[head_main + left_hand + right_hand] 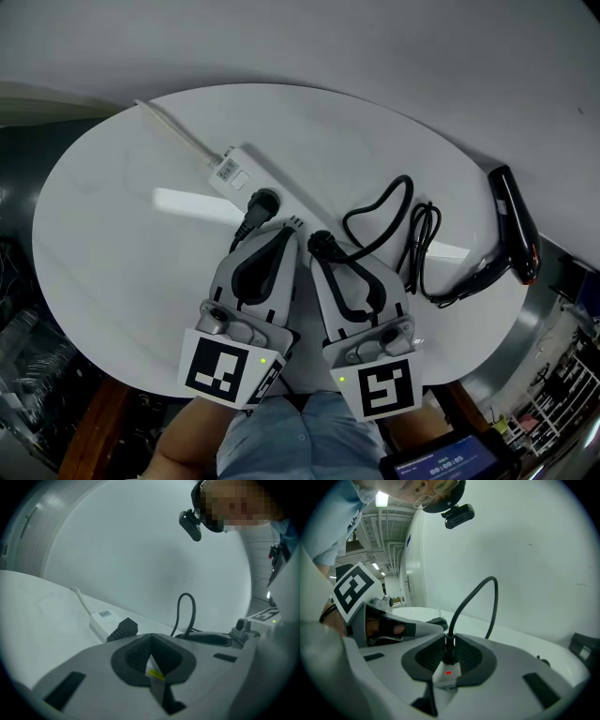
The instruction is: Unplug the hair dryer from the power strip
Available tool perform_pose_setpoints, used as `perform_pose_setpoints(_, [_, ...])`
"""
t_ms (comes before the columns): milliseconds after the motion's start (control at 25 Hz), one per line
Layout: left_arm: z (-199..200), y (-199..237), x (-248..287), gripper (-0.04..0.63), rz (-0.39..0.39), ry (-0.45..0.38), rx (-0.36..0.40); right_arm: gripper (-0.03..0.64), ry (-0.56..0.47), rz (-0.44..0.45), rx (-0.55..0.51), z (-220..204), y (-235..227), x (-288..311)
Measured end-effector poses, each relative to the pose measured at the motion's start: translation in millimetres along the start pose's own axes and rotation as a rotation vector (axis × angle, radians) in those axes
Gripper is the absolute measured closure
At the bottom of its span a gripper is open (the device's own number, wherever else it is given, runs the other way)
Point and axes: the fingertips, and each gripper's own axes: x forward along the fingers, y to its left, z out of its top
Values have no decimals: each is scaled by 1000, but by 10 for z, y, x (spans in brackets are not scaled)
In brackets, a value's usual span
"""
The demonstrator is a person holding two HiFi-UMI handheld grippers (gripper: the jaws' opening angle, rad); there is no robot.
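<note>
Table: round and white [112, 244]; everything below lies on it.
Power strip: white [246, 155], lying on a slant from upper left toward the grippers, with its white supply cable [173, 127] running off the far-left rim.
Strip label: a small sticker [225, 170] near the cable end; the print is too small to read.
Other plug: black [263, 202], seated in the strip just past the sticker.
Left gripper: [284, 232] tips rest over the strip, with the pads closed together at the tip and nothing clamped between them. The cube bears a black-and-white square marker.
Right gripper: [317, 251] just beside the left one, with its own marker cube. The pads are clamped on the hair dryer plug [322, 244].
Hair dryer plug: black and upright above the strip, where a red light [448, 672] glows. I cannot tell whether its pins are seated.
Cord: black [405, 234], looped and coiled to the right.
Hair dryer: black [516, 220], at the table's far-right rim, well apart from the strip.
</note>
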Motion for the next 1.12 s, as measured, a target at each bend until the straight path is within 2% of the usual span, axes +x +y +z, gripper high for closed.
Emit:
perform_pose_setpoints(560, [-65, -7, 52, 597, -3, 49, 18, 557, 0, -3, 7, 12, 1, 20])
perform_pose_setpoints(720, [-69, 8, 67, 597, -3, 69, -4, 560, -2, 2, 15, 30, -6, 31])
perform_pose_setpoints(1000, [-27, -30, 148, 597, 45, 57, 10, 566, 8, 0, 1, 22, -3, 23])
perform_pose_setpoints(1120, [-53, -18, 143, 597, 21, 69, 46, 566, 13, 5, -2, 4, 1, 10])
